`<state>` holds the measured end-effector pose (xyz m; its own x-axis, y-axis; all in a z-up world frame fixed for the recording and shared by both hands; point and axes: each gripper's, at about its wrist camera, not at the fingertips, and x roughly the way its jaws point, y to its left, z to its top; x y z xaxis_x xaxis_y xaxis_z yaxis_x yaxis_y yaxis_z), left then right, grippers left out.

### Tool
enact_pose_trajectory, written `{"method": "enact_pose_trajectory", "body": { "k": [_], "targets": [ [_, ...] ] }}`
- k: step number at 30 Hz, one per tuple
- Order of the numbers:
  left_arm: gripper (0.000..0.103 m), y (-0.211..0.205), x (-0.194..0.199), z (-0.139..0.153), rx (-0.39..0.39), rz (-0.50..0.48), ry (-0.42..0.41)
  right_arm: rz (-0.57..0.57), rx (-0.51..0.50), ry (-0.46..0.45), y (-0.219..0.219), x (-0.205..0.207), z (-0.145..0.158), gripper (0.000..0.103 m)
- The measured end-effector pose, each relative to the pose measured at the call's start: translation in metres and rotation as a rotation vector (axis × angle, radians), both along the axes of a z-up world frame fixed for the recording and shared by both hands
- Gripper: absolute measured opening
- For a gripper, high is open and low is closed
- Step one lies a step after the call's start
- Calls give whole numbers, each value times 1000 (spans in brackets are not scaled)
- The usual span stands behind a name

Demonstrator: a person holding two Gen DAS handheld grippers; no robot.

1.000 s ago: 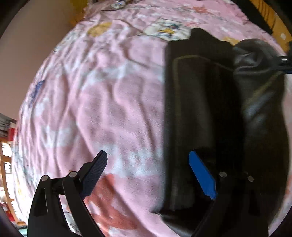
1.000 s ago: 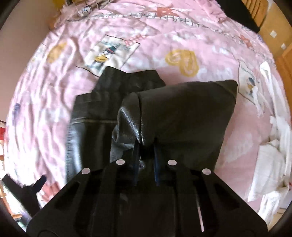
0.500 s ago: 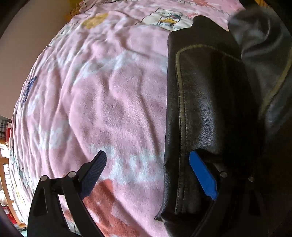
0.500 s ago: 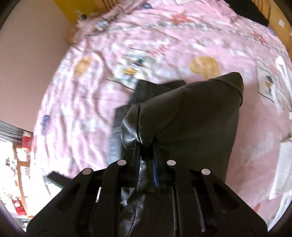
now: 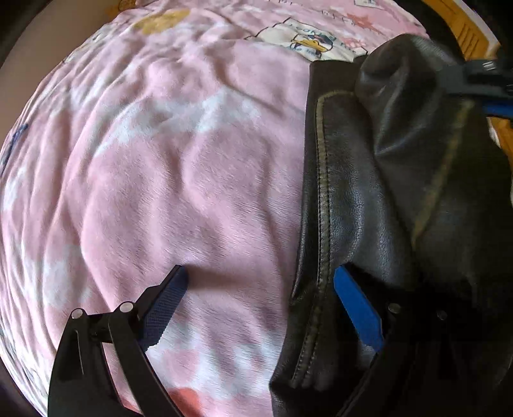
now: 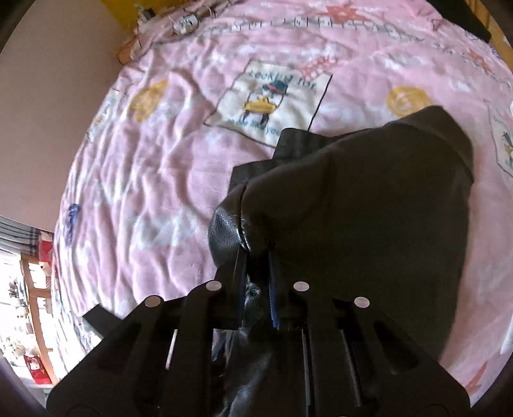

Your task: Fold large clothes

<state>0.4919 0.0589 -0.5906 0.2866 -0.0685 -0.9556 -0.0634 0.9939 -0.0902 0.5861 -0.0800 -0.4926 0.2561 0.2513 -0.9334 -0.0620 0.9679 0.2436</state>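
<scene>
right hand-held gripper point(image 6: 258, 276) clamped on black leather jacket point(image 6: 368, 208), left hand-held gripper point(image 5: 259, 301) wide open

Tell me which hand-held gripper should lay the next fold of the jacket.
Right. The right hand-held gripper is shut on the jacket, lifting it; the left hand-held gripper is open.

Home bedroom, by my view. Below my tongs: wide bed under soft pink fleece blanket point(image 6: 166, 179) printed with cartoon duck panels point(image 6: 269, 102), yellow hearts point(image 6: 405, 101), red stars. Plain pale wall point(image 6: 48, 106) close along bed's left edge. Small clutter heaped at far head end of bed point(image 6: 179, 24), too blurred to name. Orange-brown wooden furniture point(image 5: 471, 35) at bed's far right corner. Wooden shelving with red and white household bits point(image 6: 35, 288), brightly lit, down at left beyond bed.
</scene>
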Motion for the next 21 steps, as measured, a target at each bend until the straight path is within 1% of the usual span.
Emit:
{"method": "enact_pose_trajectory", "body": {
  "k": [2,4,5,6,7,10,11,12,13,14,15,16,18,19,21],
  "targets": [
    [88,8,-4,8,63,0,-23,25,-38,19,9,6,-14,12],
    [88,17,-12,21,149,0,-58,43,-78,34,16,9,-29,13],
    [88,24,-15,30,180,3,-76,50,-92,40,18,8,-35,15],
    [88,30,-18,39,194,9,-91,54,-104,50,22,8,-43,19],
    [88,35,-21,46,207,19,-102,61,-117,60,26,8,-50,20],
    [88,40,-25,70,194,35,-108,69,-141,103,32,11,-65,27],
    [88,39,-28,78,186,32,-116,71,-141,116,32,13,-67,30],
    [88,34,-30,89,199,31,-123,67,-131,129,32,15,-66,35],
    [88,27,-35,95,213,29,-125,62,-100,145,29,17,-62,45],
    [88,19,-36,103,205,18,-126,66,-28,163,27,19,-56,74],
    [88,12,-34,107,209,16,-123,76,33,167,26,19,-47,91],
    [88,1,-32,114,218,9,-116,85,60,163,25,18,-35,92],
    [88,-16,-29,132,219,13,-122,110,116,137,15,13,-2,93],
    [88,-21,-28,140,207,14,-123,121,158,112,6,11,16,93],
    [89,-40,-23,155,170,13,-117,97,218,35,-26,3,60,93]
  ]
}}
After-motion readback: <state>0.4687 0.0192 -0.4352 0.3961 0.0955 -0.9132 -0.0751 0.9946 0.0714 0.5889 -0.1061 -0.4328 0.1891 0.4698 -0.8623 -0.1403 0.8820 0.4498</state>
